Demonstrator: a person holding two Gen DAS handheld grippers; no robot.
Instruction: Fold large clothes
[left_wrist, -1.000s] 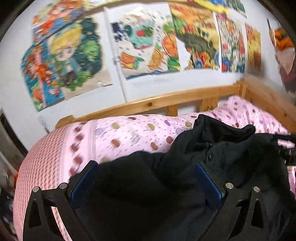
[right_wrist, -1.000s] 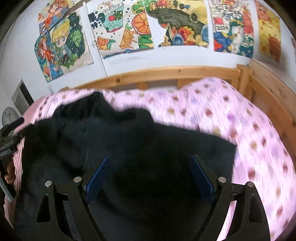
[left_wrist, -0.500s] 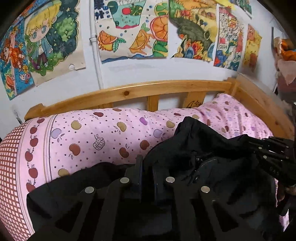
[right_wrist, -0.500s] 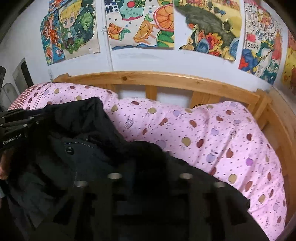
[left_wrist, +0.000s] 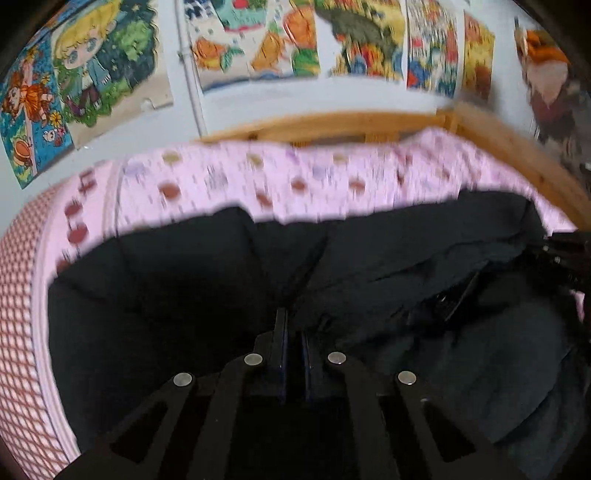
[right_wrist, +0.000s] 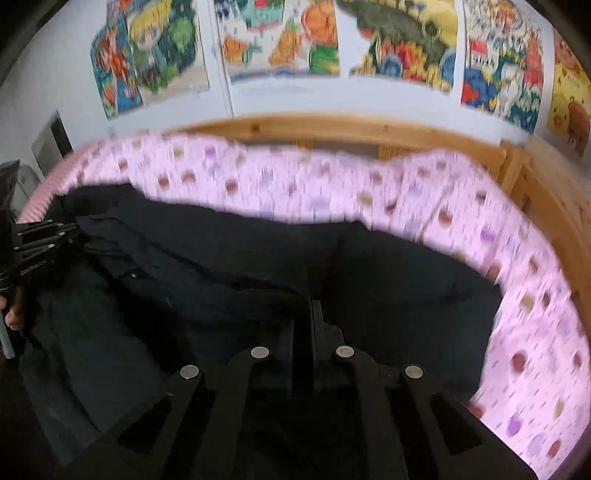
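A large black garment (left_wrist: 424, 277) lies spread across the pink bed; it also fills the lower part of the right wrist view (right_wrist: 221, 266). My left gripper (left_wrist: 293, 332) is shut on a fold of its near edge. My right gripper (right_wrist: 303, 325) is shut on the garment's near edge too. The left gripper shows at the left edge of the right wrist view (right_wrist: 33, 247), and the right gripper at the right edge of the left wrist view (left_wrist: 569, 251). A button placket runs between them.
The bed has a pink apple-print sheet (left_wrist: 295, 177) and a wooden rail (right_wrist: 332, 129) along the back and right side. Colourful posters (right_wrist: 402, 40) cover the white wall behind. A checked pink border (left_wrist: 18, 314) runs along the left.
Both grippers went from open to shut on the black garment. The garment has since been drawn out wider and flatter across the bed, and both views have shifted.
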